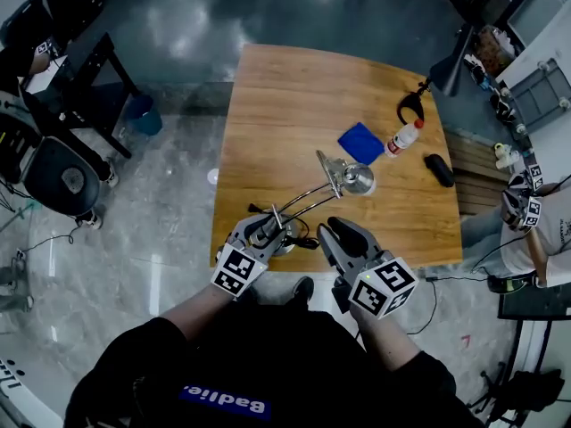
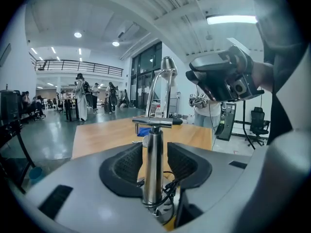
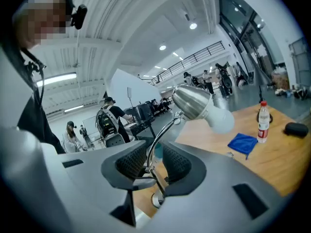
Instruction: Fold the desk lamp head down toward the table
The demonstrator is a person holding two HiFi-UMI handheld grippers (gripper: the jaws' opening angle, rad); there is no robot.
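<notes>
A chrome desk lamp stands near the front edge of the wooden table (image 1: 268,96). Its upright post (image 2: 153,169) sits between the pads of my left gripper (image 1: 268,227), with a gap on each side, so that gripper (image 2: 154,161) is open around it. The thin arm (image 1: 305,200) runs up and right to the lamp head (image 1: 359,179), whose white bulb (image 3: 221,119) points at the table. My right gripper (image 1: 343,235) is just right of the base, open. In the right gripper view the arm's lower end (image 3: 151,152) shows in the gap of that gripper (image 3: 154,163), untouched by the pads.
A blue cloth (image 1: 360,143), a small bottle (image 1: 404,138) and a black case (image 1: 438,169) lie on the table's right half. A black clamp lamp (image 1: 449,69) stands at the far right corner. A person (image 1: 540,230) sits to the right; chairs (image 1: 62,178) stand left.
</notes>
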